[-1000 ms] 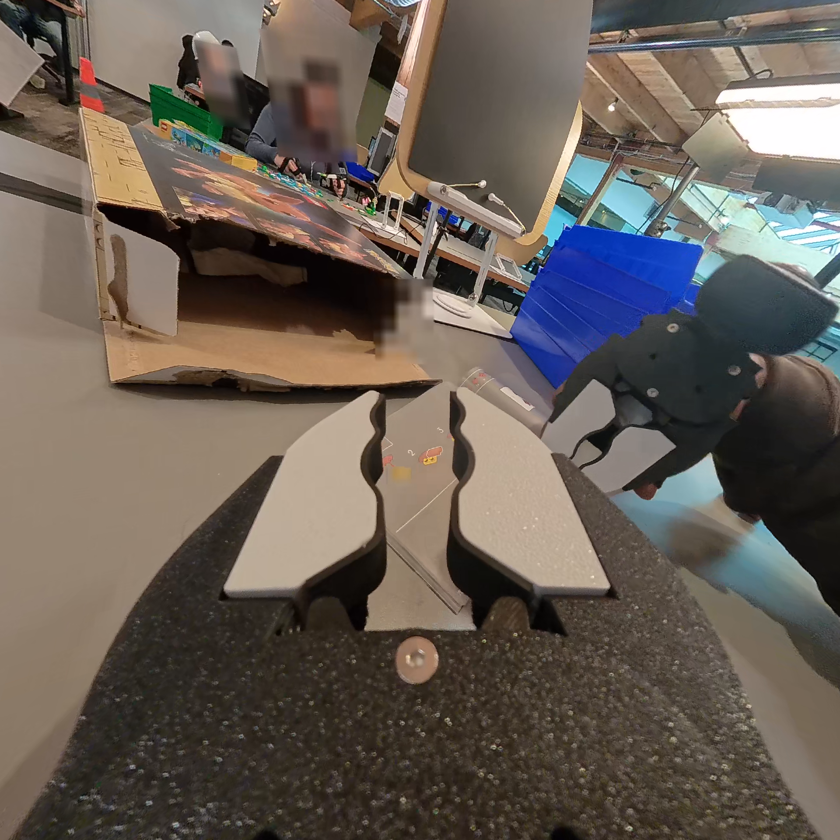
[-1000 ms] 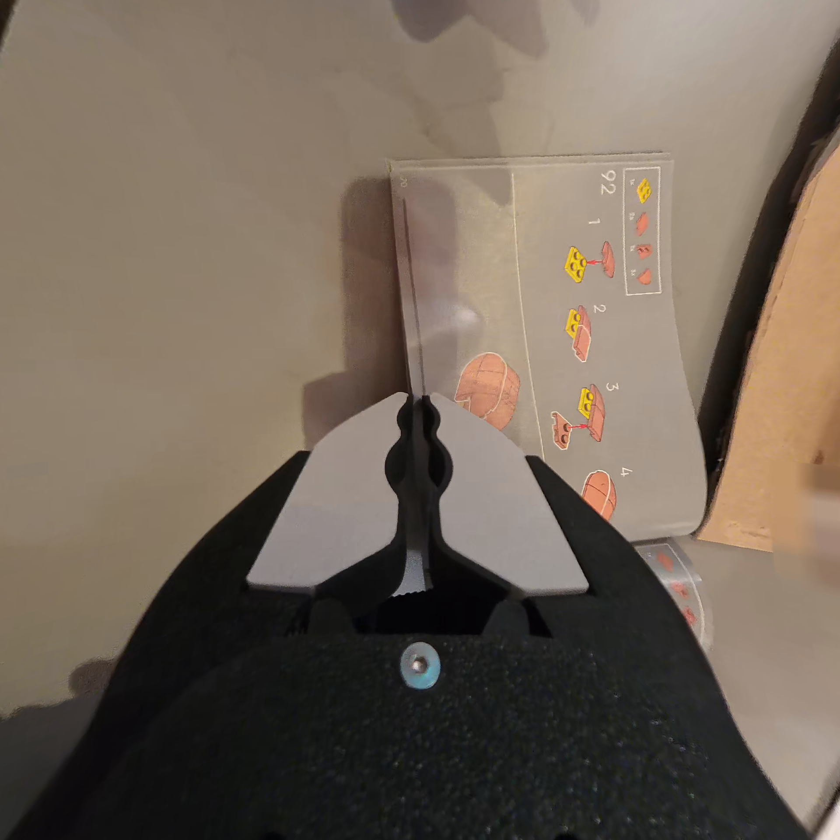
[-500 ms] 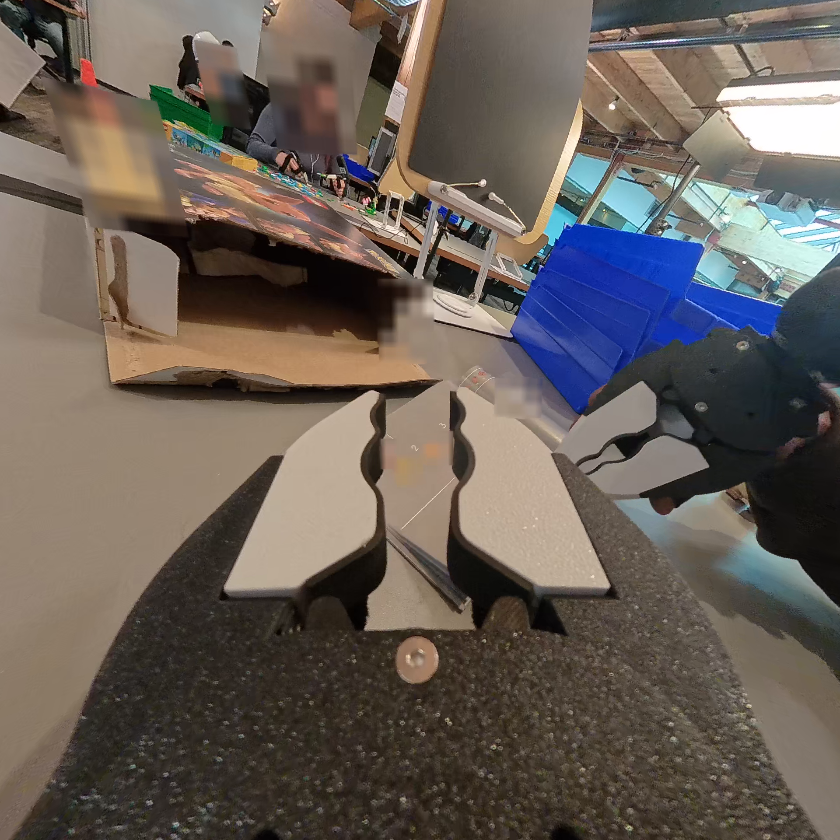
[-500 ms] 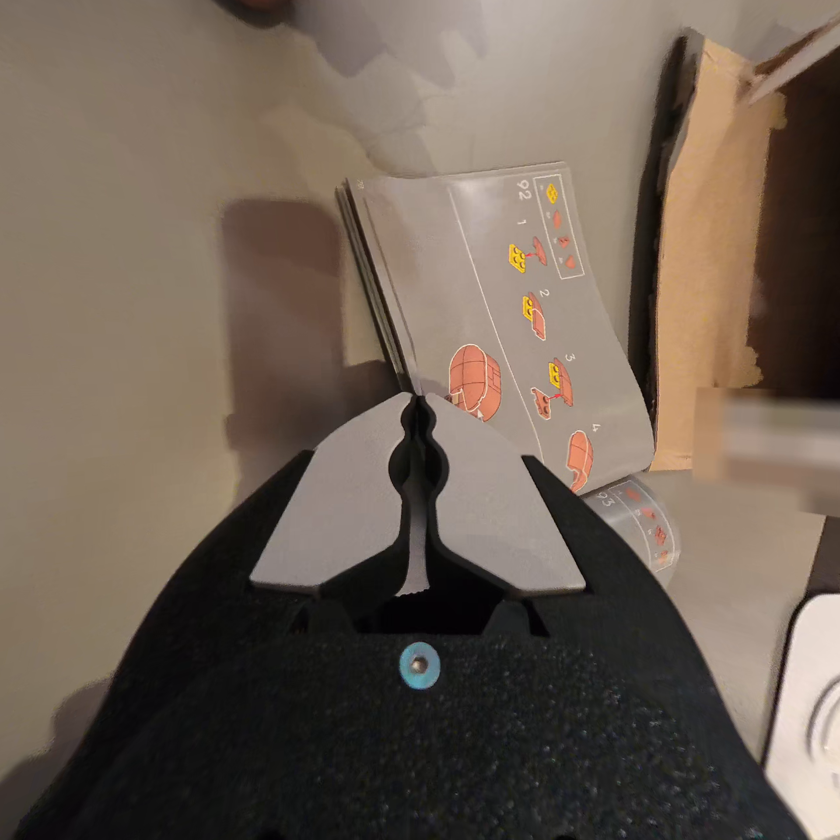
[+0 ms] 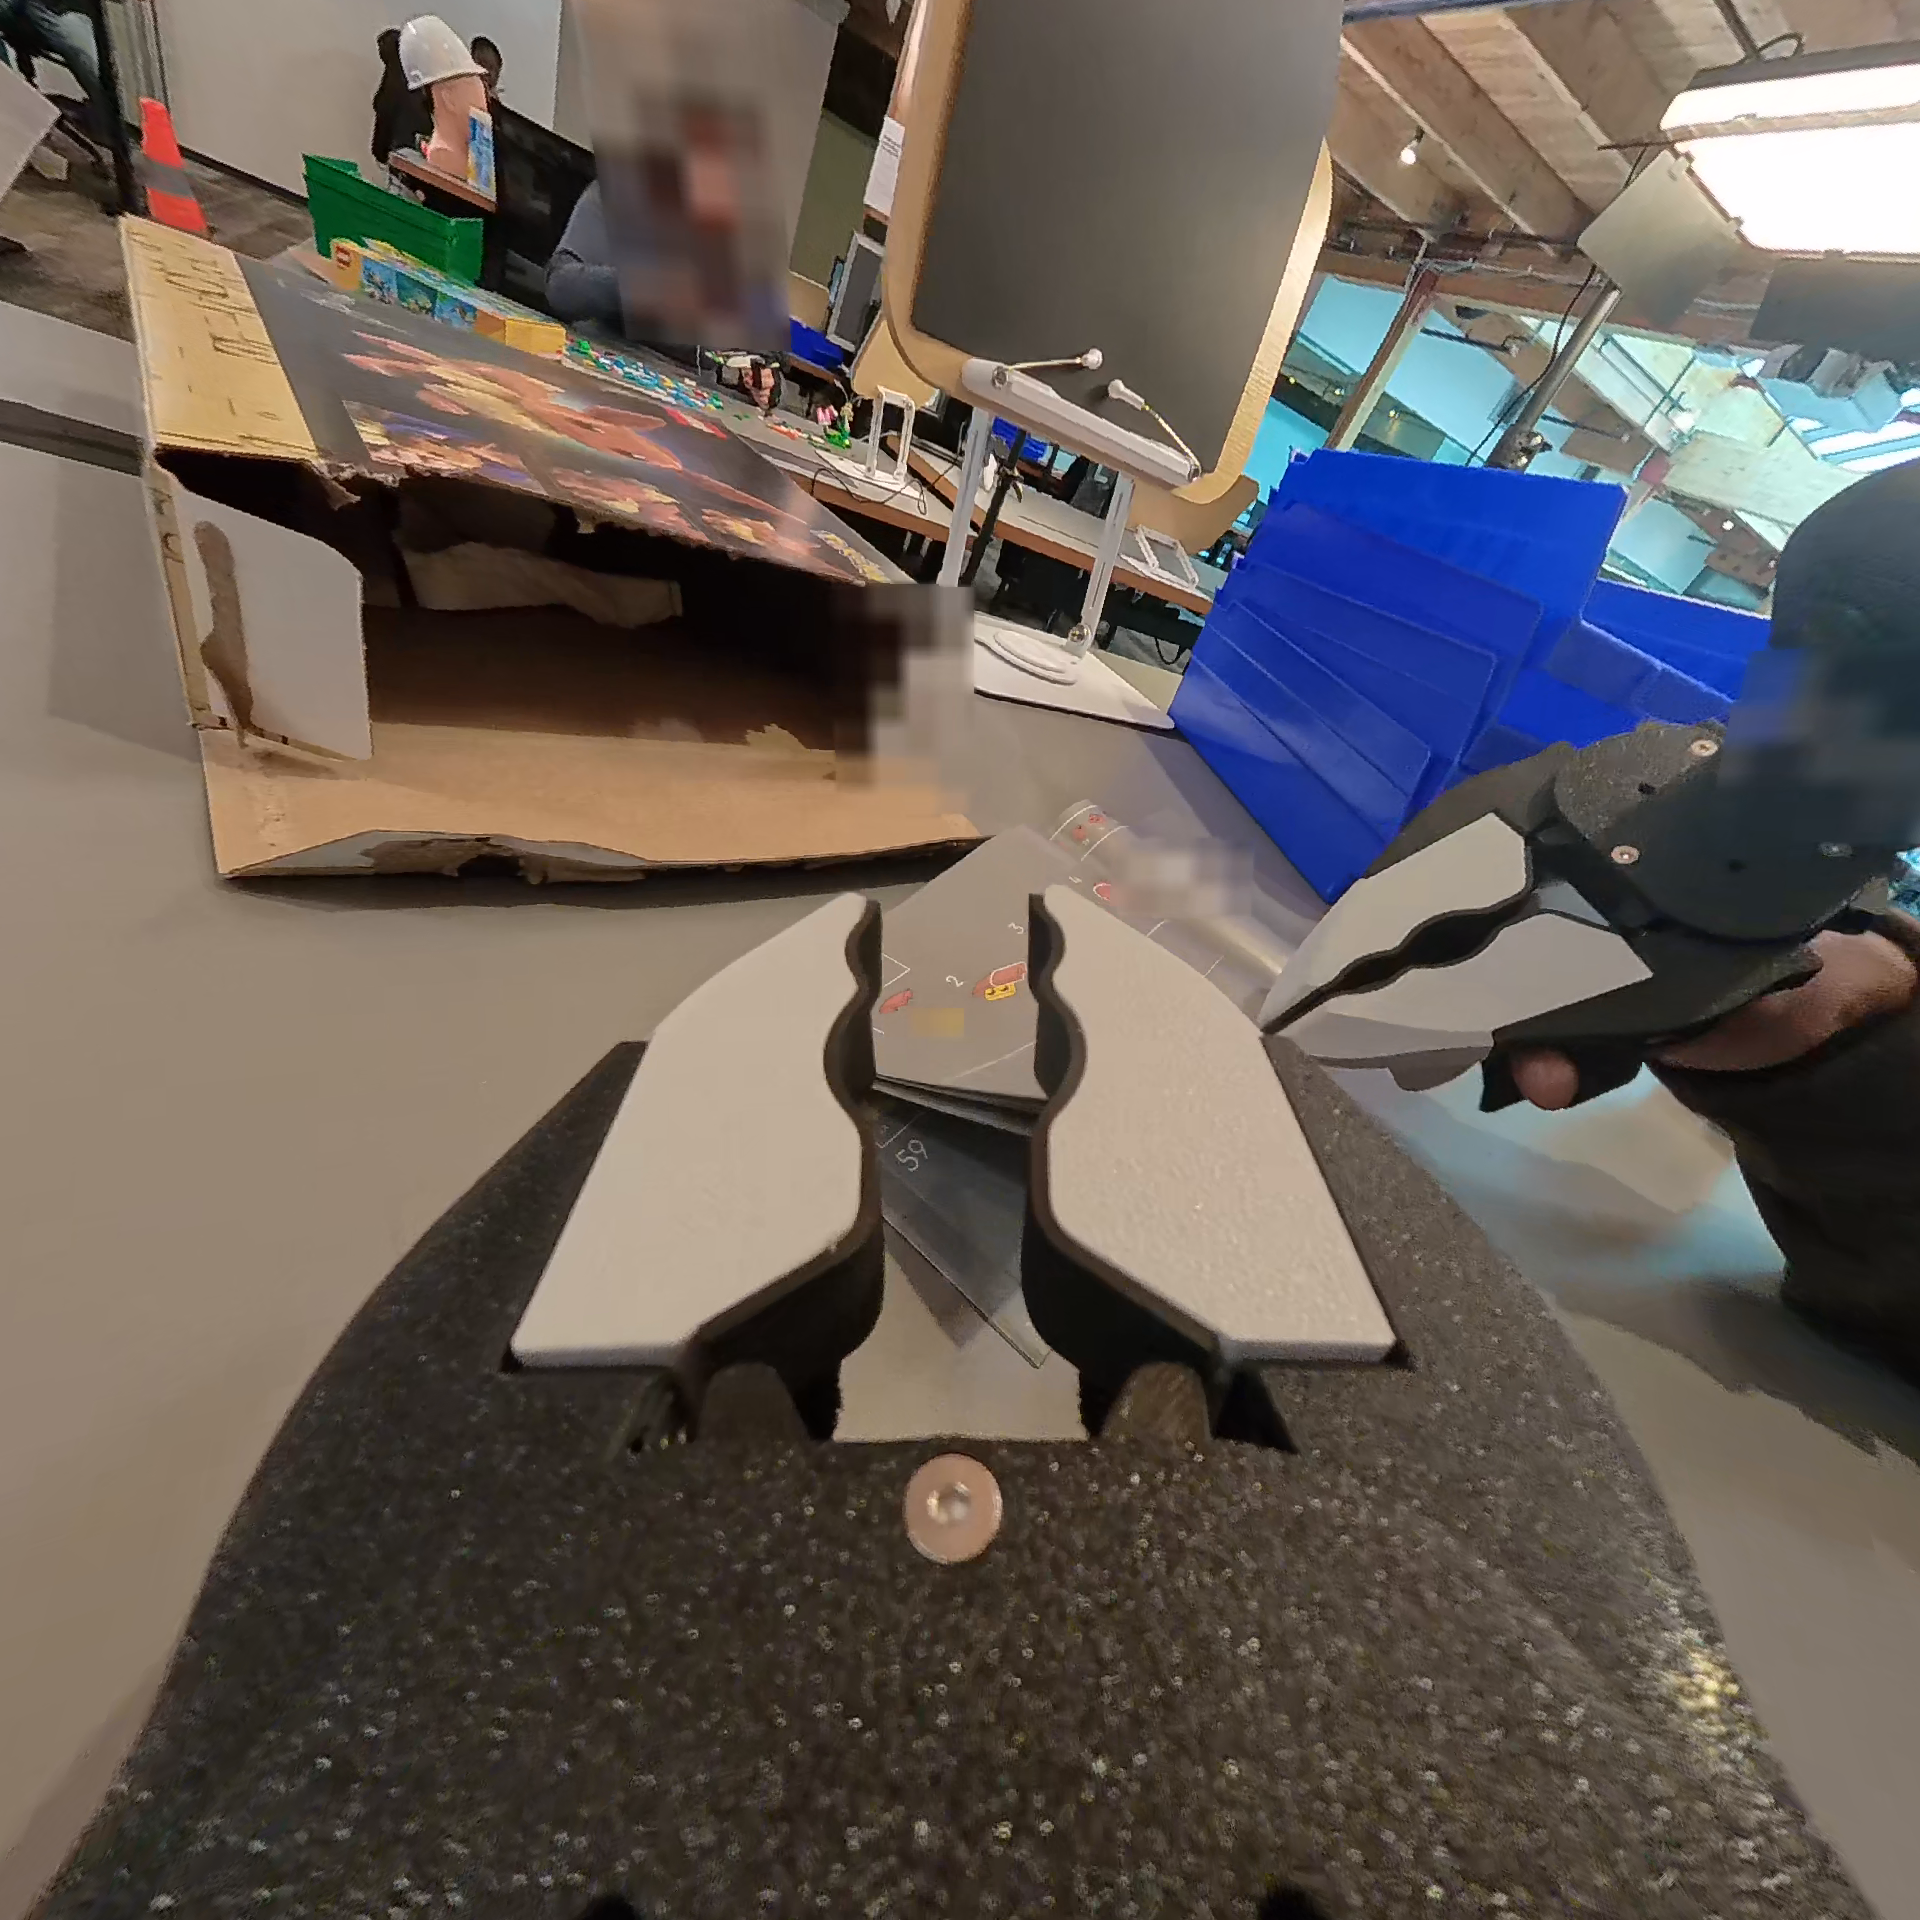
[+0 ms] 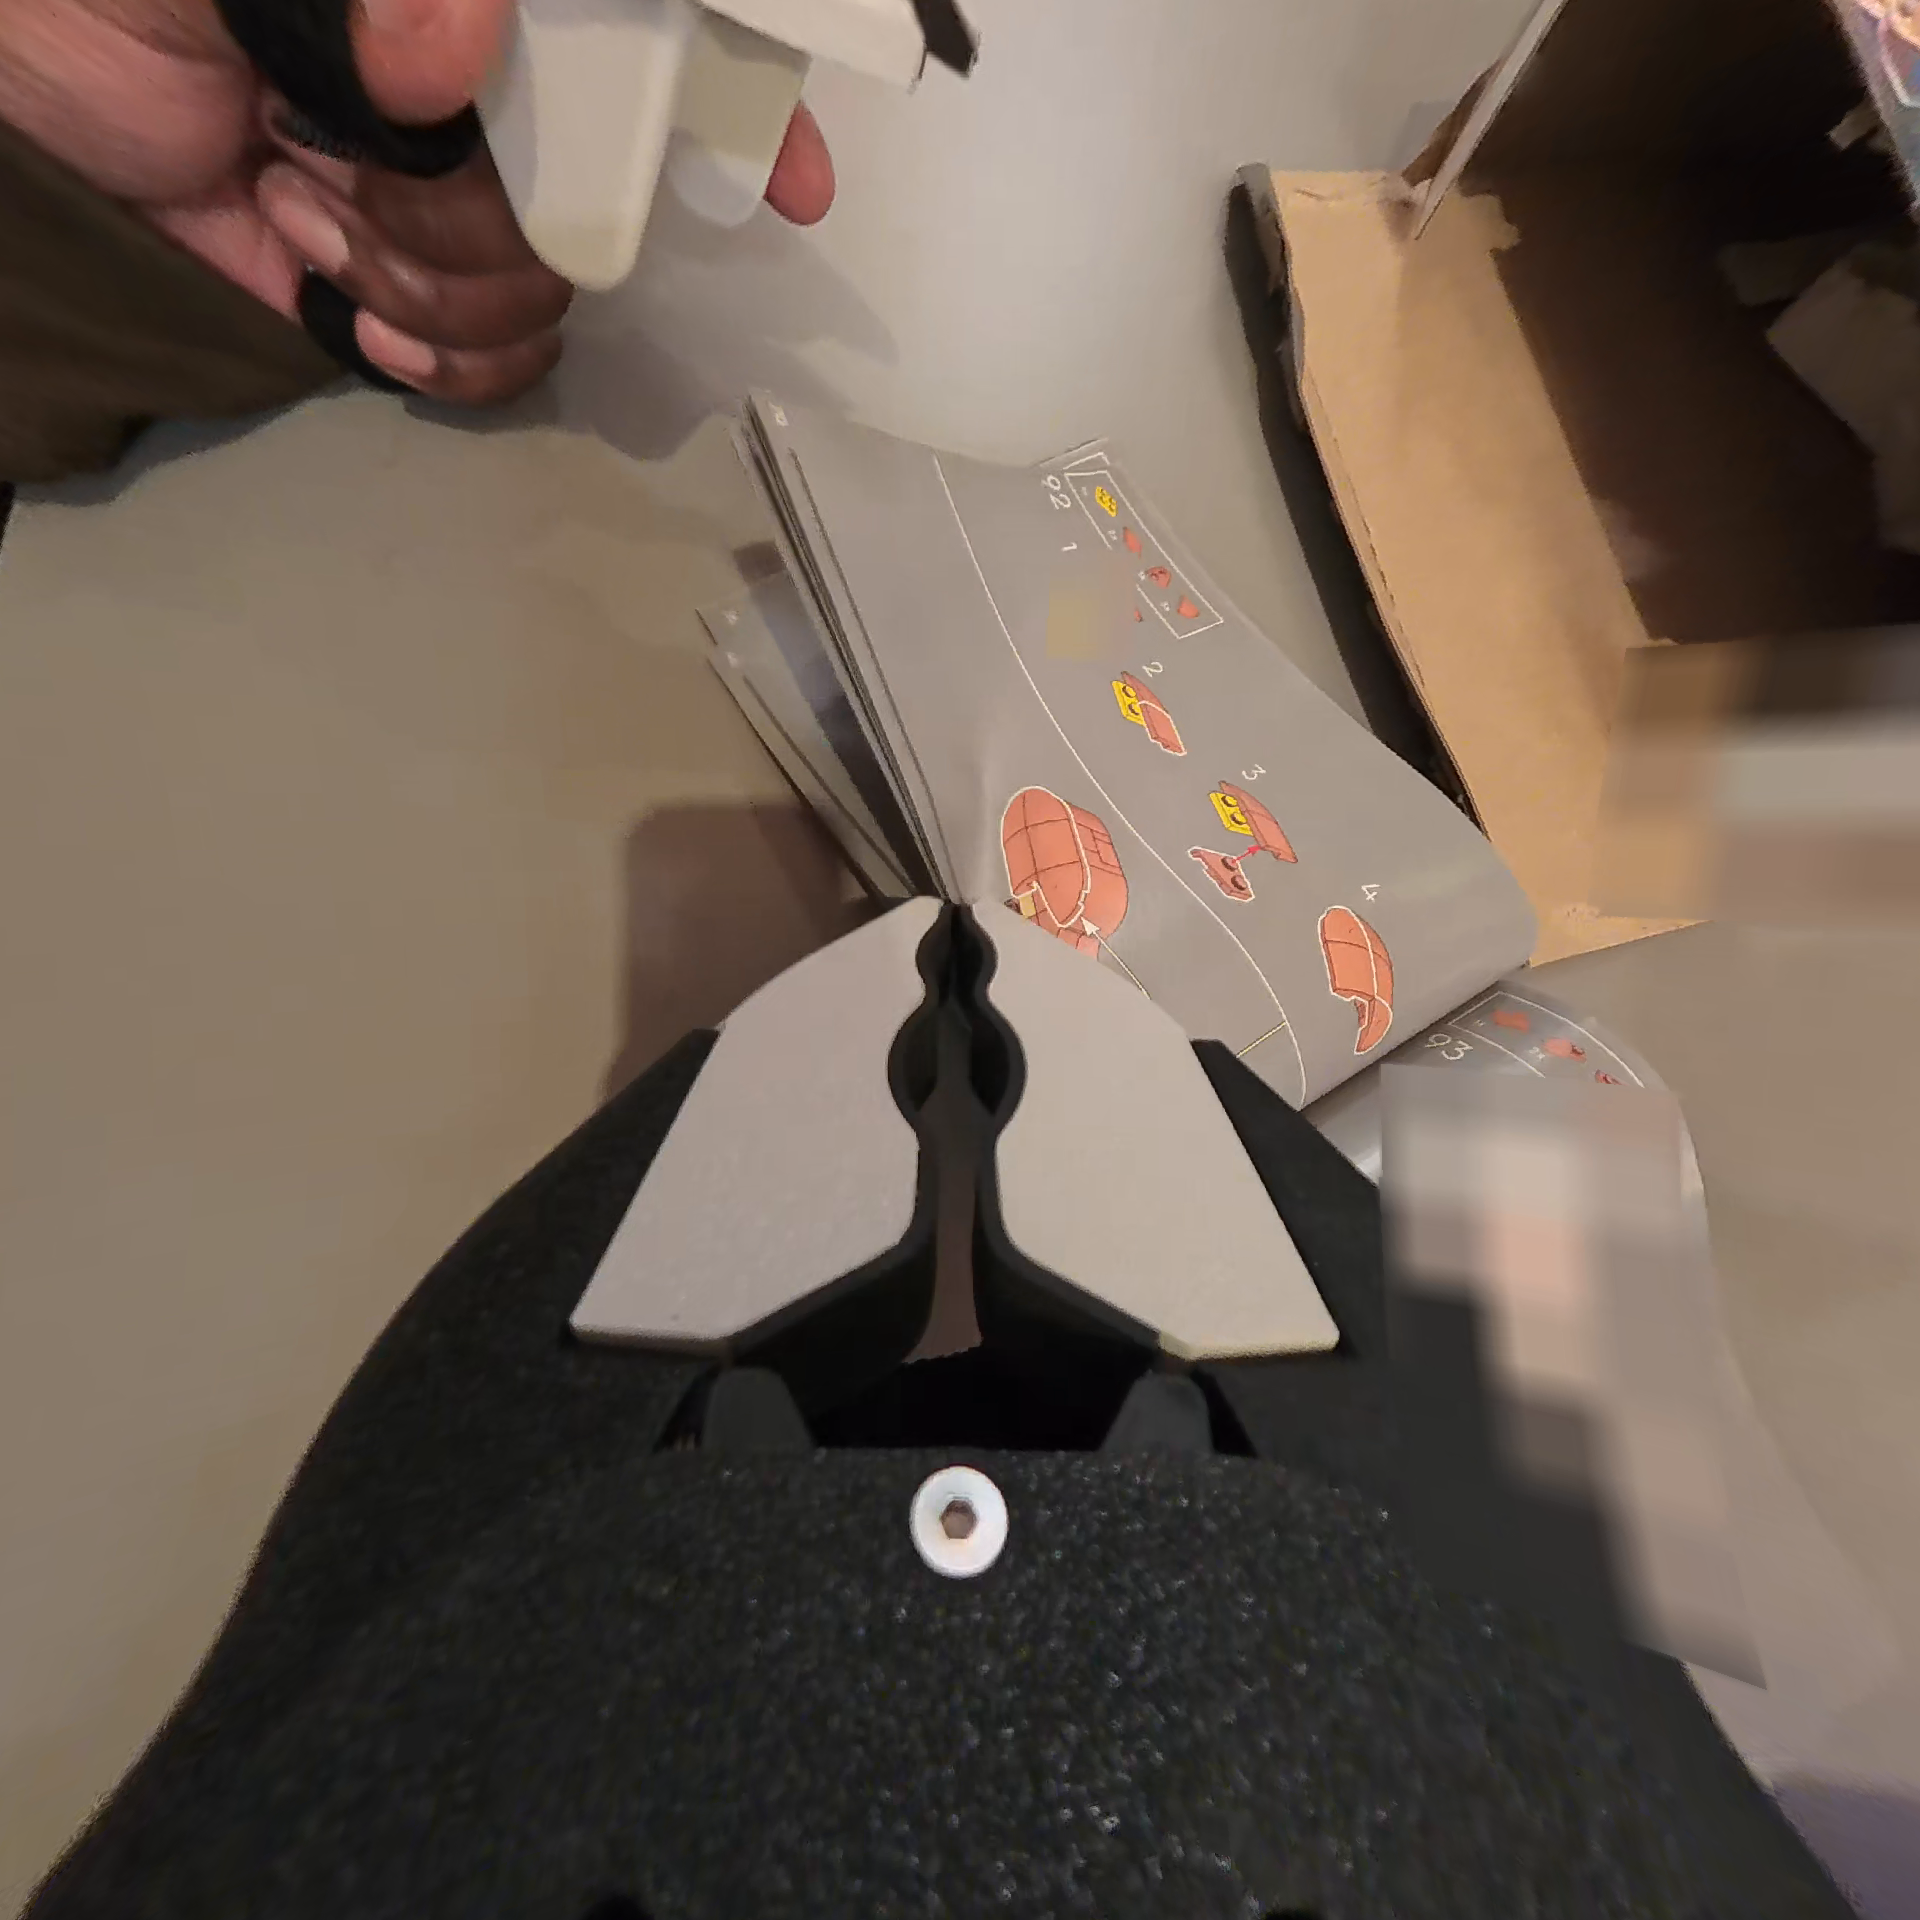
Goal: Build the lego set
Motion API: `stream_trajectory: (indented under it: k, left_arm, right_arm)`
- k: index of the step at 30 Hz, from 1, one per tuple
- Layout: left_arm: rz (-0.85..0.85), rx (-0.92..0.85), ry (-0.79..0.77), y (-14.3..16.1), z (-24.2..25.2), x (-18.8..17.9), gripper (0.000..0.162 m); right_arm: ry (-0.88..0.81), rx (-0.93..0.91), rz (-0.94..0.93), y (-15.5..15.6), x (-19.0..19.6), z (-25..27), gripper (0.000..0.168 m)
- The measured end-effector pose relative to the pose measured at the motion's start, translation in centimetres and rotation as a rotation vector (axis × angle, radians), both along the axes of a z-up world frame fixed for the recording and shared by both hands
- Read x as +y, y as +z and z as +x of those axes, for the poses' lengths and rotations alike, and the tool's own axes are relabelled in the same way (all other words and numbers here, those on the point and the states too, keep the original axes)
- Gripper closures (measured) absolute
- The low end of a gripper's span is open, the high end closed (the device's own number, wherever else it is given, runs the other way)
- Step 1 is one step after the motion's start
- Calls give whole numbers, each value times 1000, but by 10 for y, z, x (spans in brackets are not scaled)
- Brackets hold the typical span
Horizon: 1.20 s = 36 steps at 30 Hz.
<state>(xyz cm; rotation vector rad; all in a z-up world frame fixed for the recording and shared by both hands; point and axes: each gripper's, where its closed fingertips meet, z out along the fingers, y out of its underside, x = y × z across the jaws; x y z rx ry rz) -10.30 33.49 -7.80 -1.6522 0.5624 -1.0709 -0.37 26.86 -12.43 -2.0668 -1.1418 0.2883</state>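
A grey instruction booklet (image 6: pixel 1049 717) lies open on the grey table, its pages fanned and the top page curved upward. My right gripper (image 6: pixel 958 909) is shut on the edge of that lifted page. In the left wrist view the right gripper (image 5: pixel 1273 1023) comes in from the right, held by a hand, its tip just beside my left fingers. My left gripper (image 5: pixel 951 914) is open and low over the booklet (image 5: pixel 956 997), with pages showing in the gap between its fingers. No loose bricks are in view.
A torn cardboard set box (image 5: pixel 520 769) lies open on its side just behind the booklet; it also shows in the right wrist view (image 6: pixel 1455 520). Blue bins (image 5: pixel 1403 675) and a white lamp base (image 5: pixel 1039 655) stand at the back right. The hand holding the left gripper (image 6: pixel 416 229) is beyond the booklet. One gripper's finger ends stand about 12 cm off the other's.
My right gripper has swung in toward my left gripper with the page in its grip, and the pages have fanned apart. My left gripper has stayed in place.
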Motion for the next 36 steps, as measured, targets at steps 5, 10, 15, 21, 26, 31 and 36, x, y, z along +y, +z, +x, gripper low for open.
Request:
stream_trajectory:
  k: [5, 10, 15, 21, 26, 31, 36]
  left_arm:
    - [1, 32, -31, -3, 5, -5, 135]
    - [3, 80, -90, -8, 13, -14, 135]
    - [2, 110, -138, -11, 17, -21, 135]
    - [-8, 120, -166, -13, 16, -26, 135]
    - [-3, 138, -182, -15, 17, -29, 135]
    - [0, 147, -185, -15, 18, -29, 135]
    - [2, 169, -194, -17, 18, -31, 134]
  right_arm:
    - [-37, 49, 7, 4, 2, 2, 168]
    - [-59, 75, 8, 6, 3, 5, 168]
    - [-65, 84, 9, 7, 3, 7, 168]
    - [-68, 93, 8, 7, 3, 8, 168]
    - [-70, 101, 8, 8, 4, 9, 168]
    - [-68, 104, 4, 8, 3, 8, 168]
    - [-71, 117, 1, 9, 3, 9, 168]
